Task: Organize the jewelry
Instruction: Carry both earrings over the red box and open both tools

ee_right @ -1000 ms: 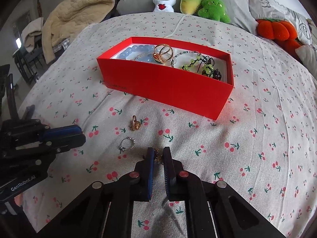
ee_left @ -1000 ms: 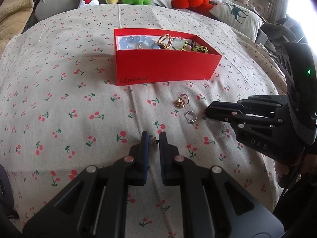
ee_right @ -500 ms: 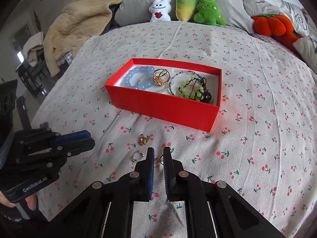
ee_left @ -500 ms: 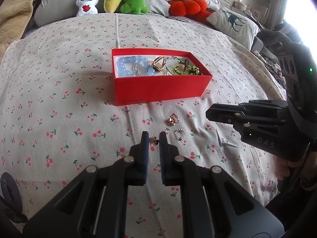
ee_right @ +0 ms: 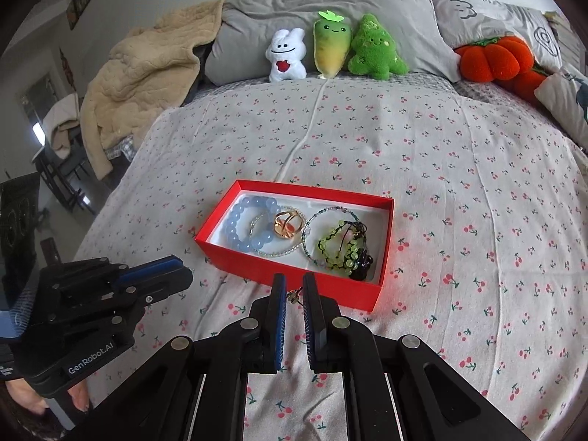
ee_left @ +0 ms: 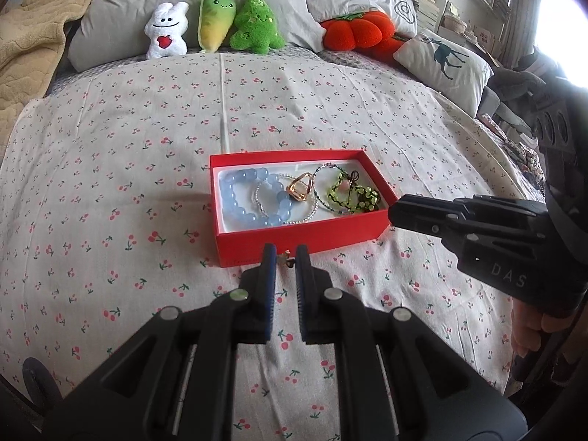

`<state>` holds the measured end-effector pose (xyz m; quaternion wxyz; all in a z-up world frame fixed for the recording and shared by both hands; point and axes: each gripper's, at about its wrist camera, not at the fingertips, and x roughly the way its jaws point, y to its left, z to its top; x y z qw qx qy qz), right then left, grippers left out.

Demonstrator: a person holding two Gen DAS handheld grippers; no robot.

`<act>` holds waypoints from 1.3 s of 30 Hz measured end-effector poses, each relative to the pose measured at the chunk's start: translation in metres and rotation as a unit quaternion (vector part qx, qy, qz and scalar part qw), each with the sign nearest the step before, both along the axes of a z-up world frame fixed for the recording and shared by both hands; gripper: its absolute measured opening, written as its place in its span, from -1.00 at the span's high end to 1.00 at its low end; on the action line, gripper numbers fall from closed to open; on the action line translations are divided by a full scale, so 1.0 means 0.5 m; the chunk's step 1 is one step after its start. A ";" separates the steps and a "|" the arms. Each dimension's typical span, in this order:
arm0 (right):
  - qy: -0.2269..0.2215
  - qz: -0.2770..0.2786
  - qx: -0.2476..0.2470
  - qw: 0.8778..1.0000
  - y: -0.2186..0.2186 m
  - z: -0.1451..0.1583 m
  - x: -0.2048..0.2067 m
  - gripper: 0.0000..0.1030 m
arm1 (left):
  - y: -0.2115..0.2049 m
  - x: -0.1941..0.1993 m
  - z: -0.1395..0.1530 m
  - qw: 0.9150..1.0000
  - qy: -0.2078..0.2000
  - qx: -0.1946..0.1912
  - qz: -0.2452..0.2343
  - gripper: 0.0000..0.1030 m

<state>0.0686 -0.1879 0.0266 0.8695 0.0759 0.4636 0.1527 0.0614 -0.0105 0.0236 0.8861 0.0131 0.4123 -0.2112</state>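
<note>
A red box (ee_left: 294, 236) (ee_right: 330, 288) lies on the cherry-print bedspread and holds a blue bead bracelet (ee_left: 242, 198) (ee_right: 244, 226), a gold ring (ee_left: 300, 188) (ee_right: 288, 224) and green bead bracelets (ee_left: 352, 194) (ee_right: 338, 250). My left gripper (ee_left: 283, 259) is shut on a small gold piece of jewelry (ee_left: 283, 259), held above the bed just before the box's near wall. My right gripper (ee_right: 294, 296) is shut on another small piece of jewelry (ee_right: 294, 297), also raised before the near wall. Each gripper shows in the other's view, the right one (ee_left: 400, 213) and the left one (ee_right: 183, 275).
Plush toys (ee_left: 217, 22) (ee_right: 330, 47) and an orange pumpkin cushion (ee_left: 358, 31) (ee_right: 492, 58) line the pillows at the far end. A beige blanket (ee_right: 147, 77) lies at the far left. The bedspread (ee_left: 110, 183) stretches around the box.
Both grippers have risen from the bedspread with their small pieces and now sit higher, close to the box's near wall. The two rings seen on the sheet earlier are out of sight.
</note>
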 end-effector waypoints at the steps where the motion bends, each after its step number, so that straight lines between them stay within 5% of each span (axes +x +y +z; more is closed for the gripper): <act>1: -0.001 0.000 -0.002 1.000 -0.001 -0.001 0.005 0.83 | -0.003 0.007 0.001 1.000 -0.002 0.000 0.001 0.78; 22: 0.030 -0.026 0.026 0.999 -0.038 -0.048 0.093 0.82 | -0.027 0.127 -0.040 1.000 0.003 0.012 0.023 0.75; 27: 0.032 -0.031 0.027 0.999 -0.038 -0.049 0.109 0.82 | -0.017 0.118 -0.035 0.999 -0.007 0.010 0.030 0.31; 39: 0.033 -0.039 0.025 0.998 -0.034 -0.050 0.122 0.78 | 0.022 0.068 -0.021 0.999 -0.016 0.026 0.041 -0.32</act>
